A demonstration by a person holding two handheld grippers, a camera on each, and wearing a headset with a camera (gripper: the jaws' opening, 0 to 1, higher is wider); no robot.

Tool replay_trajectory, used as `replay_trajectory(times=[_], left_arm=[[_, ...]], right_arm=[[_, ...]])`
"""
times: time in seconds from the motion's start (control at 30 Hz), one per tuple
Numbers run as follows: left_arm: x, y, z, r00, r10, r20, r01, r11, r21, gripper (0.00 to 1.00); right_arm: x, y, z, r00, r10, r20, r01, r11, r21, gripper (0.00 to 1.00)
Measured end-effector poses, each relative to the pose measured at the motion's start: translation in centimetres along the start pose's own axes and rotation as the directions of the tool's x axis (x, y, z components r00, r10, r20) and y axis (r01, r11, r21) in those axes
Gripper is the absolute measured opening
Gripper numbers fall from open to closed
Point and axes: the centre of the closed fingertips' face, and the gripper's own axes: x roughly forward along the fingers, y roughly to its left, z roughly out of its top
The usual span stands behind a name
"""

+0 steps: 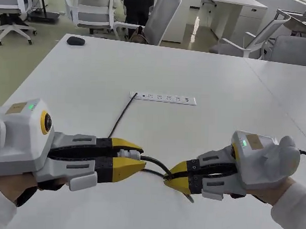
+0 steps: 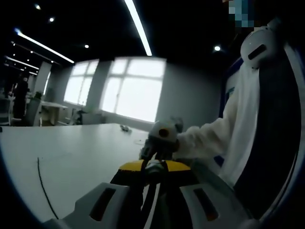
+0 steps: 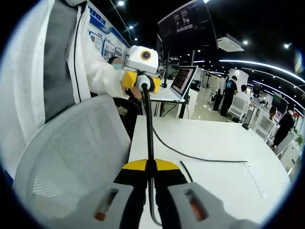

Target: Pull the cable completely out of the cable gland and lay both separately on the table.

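Note:
My left gripper (image 1: 141, 155) is shut on a white cable gland (image 1: 129, 154), held just above the table. A black cable (image 1: 156, 162) comes out of the gland and runs a short way right into my right gripper (image 1: 167, 179), which is shut on it. A short tail of cable sticks out behind the right jaws. In the right gripper view the cable (image 3: 147, 129) runs straight from my right gripper (image 3: 150, 165) up to the left gripper (image 3: 142, 81). In the left gripper view, the left gripper (image 2: 153, 164) faces the right gripper (image 2: 159, 138) close ahead.
A white power strip (image 1: 163, 98) lies mid-table, its black cord (image 1: 120, 118) trailing toward me. A dark mouse (image 1: 75, 40) sits at the far left edge. Office chairs (image 1: 161, 17) stand behind the white table (image 1: 234, 87).

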Motion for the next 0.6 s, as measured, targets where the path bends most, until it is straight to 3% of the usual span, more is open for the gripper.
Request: replay_trajectory(times=[0.13, 0.27, 0.43, 0.5, 0.6], left_arm=[[-0.2, 0.1, 0.3, 0.9999, 0.002, 0.016, -0.002, 1.000, -0.013, 0.17], [-0.3, 0.1, 0.1, 0.9999, 0.004, 0.016, -0.003, 1.000, -0.028, 0.17], [-0.2, -0.2, -0.2, 1.0000, -0.002, 0.008, 0.003, 0.999, -0.033, 0.17], [-0.1, -0.2, -0.2, 1.0000, -0.002, 0.003, 0.002, 1.000, -0.025, 0.17], [-0.1, 0.0, 0.0, 1.0000, 0.006, 0.007, -0.006, 1.000, -0.020, 0.17]], right_arm=[[-0.2, -0.6, -2.4, 0.9983, -0.034, -0.047, 0.036, 0.998, 0.043, 0.02], [-0.3, -0.5, -3.5, 0.9975, -0.046, -0.055, 0.050, 0.996, 0.073, 0.02], [-0.2, -0.4, -3.5, 0.9966, -0.055, -0.062, 0.061, 0.993, 0.102, 0.03], [-0.3, -0.5, -3.3, 0.9962, -0.057, -0.065, 0.067, 0.983, 0.170, 0.04], [-0.9, -0.9, -1.8, 0.9971, -0.076, -0.007, 0.076, 0.984, 0.162, 0.08]])
